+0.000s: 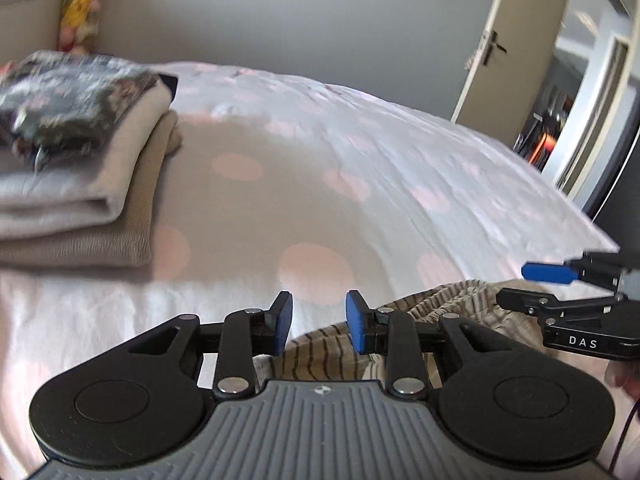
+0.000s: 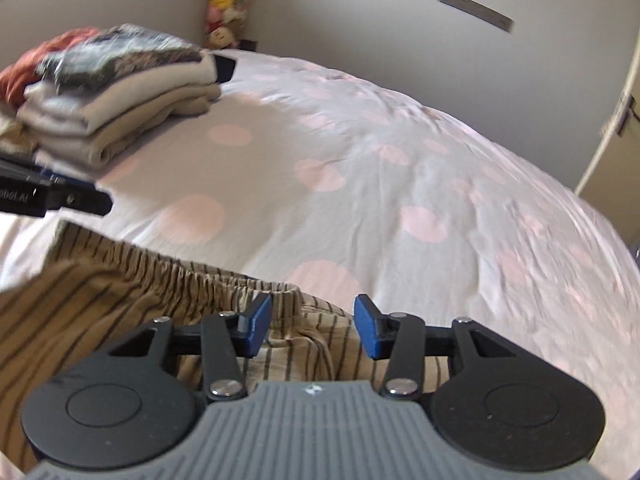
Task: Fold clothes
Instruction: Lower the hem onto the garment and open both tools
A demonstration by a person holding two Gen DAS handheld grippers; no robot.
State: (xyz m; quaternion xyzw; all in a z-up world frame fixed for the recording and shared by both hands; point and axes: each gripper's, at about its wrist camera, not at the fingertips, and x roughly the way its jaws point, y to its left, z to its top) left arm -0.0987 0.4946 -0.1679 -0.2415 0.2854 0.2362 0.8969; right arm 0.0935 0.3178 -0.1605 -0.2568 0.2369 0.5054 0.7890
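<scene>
A tan striped garment (image 2: 100, 300) is seen lying on a bed (image 1: 360, 160) covered with a white sheet dotted in pale pink. The left gripper (image 1: 319, 322) is held just above the garment's edge, its blue pads parted with nothing pinched between them. The right gripper (image 2: 313, 326) is held over the gathered waistband, its jaws spread and empty as well. A stack of folded clothes (image 1: 76, 168) is placed well apart on the far left of the bed. A door (image 1: 516, 40) is seen ajar beyond. The sheet between garment and stack is left unobstructed.
</scene>
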